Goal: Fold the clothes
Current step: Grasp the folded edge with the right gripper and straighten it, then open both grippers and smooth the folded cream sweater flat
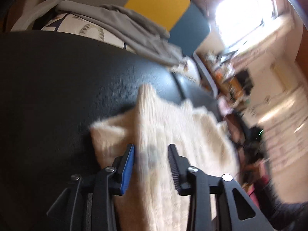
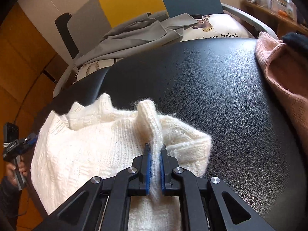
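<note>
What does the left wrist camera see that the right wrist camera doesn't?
Only the left wrist view shows a bright window and a cluttered, blurry room beneath it.

Only the right wrist view shows a pink knit, a pillow with printed writing, and the right gripper pinching a ridge of the sweater.

Both show the white fuzzy sweater on the black surface, and a grey garment behind.

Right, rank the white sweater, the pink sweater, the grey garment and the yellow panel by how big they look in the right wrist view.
1. white sweater, though it lies nearest the camera.
2. pink sweater, cut off by the frame edge.
3. grey garment.
4. yellow panel.
The middle two look alike, so their order is unsure.
</note>
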Action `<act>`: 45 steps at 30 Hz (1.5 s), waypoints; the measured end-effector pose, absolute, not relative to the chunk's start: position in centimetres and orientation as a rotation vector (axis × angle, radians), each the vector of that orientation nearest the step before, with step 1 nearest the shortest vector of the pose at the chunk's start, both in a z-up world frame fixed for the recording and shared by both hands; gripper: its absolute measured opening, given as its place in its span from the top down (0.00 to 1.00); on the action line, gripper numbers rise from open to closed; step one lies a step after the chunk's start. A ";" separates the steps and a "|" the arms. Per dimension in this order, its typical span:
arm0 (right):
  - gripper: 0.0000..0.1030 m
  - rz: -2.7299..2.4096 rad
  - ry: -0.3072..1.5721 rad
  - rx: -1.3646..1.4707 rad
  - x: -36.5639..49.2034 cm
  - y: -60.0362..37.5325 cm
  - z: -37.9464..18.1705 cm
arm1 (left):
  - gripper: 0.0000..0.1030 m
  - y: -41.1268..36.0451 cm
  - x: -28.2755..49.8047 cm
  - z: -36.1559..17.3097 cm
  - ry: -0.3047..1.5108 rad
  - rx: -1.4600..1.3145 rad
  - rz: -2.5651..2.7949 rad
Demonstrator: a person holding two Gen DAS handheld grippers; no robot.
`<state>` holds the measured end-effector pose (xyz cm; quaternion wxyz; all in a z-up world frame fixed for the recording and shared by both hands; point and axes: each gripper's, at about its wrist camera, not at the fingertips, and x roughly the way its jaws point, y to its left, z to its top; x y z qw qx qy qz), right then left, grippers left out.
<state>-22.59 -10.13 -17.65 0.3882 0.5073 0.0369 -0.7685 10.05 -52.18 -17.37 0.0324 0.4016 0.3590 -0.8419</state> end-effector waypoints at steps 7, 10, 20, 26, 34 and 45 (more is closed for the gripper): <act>0.91 -2.002 0.108 1.235 -21.7 -9.6 -16.2 | 0.95 -50.5 12.7 -15.8 1.113 1.212 -2.553; 0.91 -2.060 0.108 1.180 -21.1 -8.7 -15.2 | 0.95 -50.5 13.8 -17.2 1.144 1.220 -2.489; 0.87 -2.079 0.133 1.211 -21.8 -8.6 -16.7 | 0.80 -49.2 14.0 -15.3 0.795 1.172 -2.316; 0.73 -2.075 0.164 1.082 -19.4 -7.7 -13.1 | 0.77 -44.2 11.5 -12.2 0.672 1.012 -2.494; 0.54 -1.945 0.351 1.113 -12.7 -8.6 -15.3 | 0.77 -39.3 11.3 -17.8 0.671 1.162 -2.449; 0.52 -1.985 0.326 1.108 -6.8 -2.8 -17.4 | 0.81 -34.7 18.6 -18.5 0.777 1.091 -2.409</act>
